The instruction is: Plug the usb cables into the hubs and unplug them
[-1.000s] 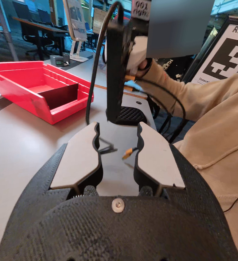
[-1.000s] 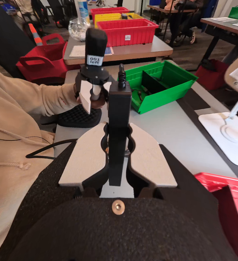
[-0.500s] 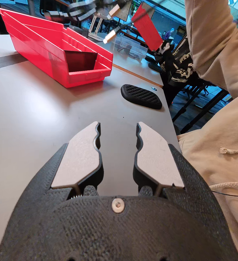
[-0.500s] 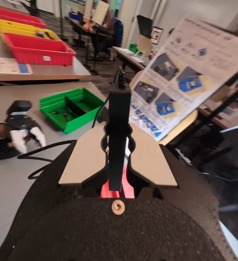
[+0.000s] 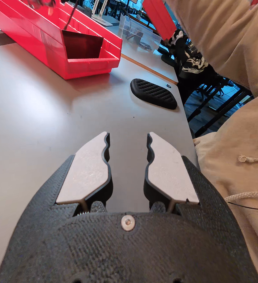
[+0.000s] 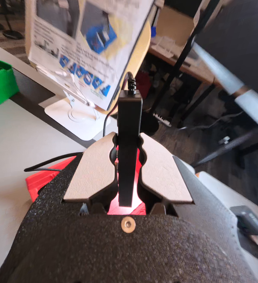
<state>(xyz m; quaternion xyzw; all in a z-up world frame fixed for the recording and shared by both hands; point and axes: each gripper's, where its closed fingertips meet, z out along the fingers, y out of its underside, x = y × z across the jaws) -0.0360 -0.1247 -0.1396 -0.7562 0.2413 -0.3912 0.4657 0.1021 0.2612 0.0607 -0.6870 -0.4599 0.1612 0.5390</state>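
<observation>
Two grippers: left gripper (image 5: pixel 128 143) parted and empty over the grey surface (image 5: pixel 33 122), right gripper (image 6: pixel 128 143) clamped on the slim black usb hub (image 6: pixel 128 137) above the red plastic bin (image 6: pixel 37 177); likely stowing, next lower and release.

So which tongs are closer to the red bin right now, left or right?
Right. The right tongs, shut on the black hub, hang directly over the red bin. The left tongs are open above bare table, with the bin well ahead and to their left.
</observation>
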